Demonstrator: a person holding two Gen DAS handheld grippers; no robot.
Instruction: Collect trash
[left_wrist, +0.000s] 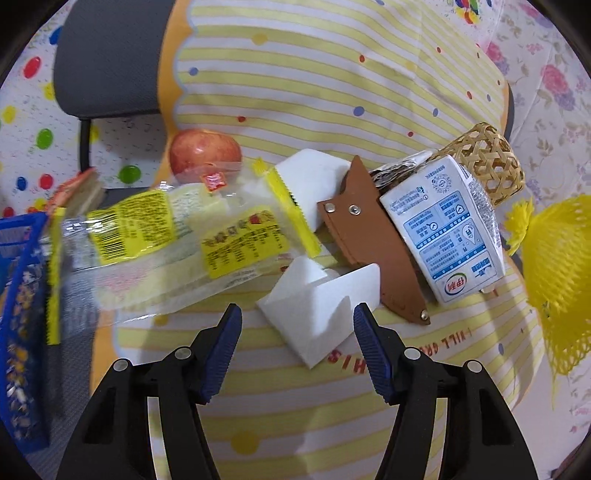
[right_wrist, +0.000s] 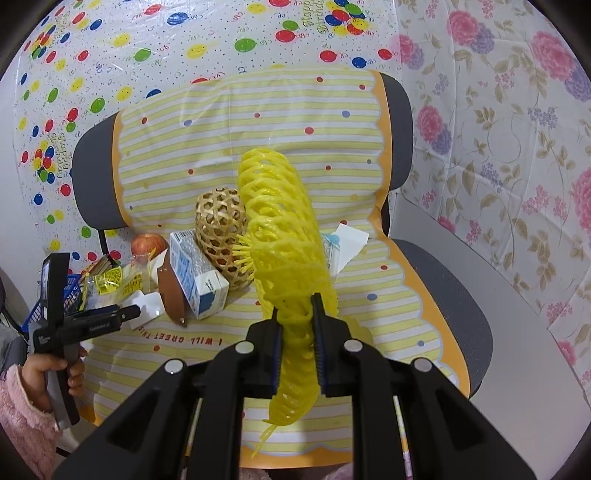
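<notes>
Trash spread over a striped yellow cloth (right_wrist: 207, 147) draped on a chair seat: yellow foam fruit net (right_wrist: 284, 236), empty snack wrapper (left_wrist: 177, 236), crumpled white paper (left_wrist: 321, 314), milk carton (left_wrist: 443, 229). Mixed among these, non-trash: apple (left_wrist: 205, 151), brown leather sheath (left_wrist: 365, 240), woven bamboo ball (left_wrist: 484, 162).

Foam net clamped between the fingers of the right gripper (right_wrist: 297, 306), centre of the right wrist frame, lifted off the cloth and standing tall in front of the lens; loose strands dangling at lower centre. Likely trouble: springy mesh squirming out of a thin pinch, or the trailing strands snagging the bamboo ball or carton and dragging them off the seat. Also blocking much of that camera's forward view, so hard to aim at the blue basket (left_wrist: 22, 325) at far left.

Left gripper (left_wrist: 297, 317) spread wide, pointed down and forward at lower centre of its frame, hovering low with the white paper lying between the blue pads (left_wrist: 221, 350), nothing gripped. Possible trouble on closing: flimsy folded paper sliding away or creasing out of reach, pads pinching the cloth instead and tugging everything, sheath tip just beside the right finger getting caught.

Left hand (right_wrist: 62, 373) in a pink sleeve, lower left of the right wrist frame, wrapped round the gripper handle.
</notes>
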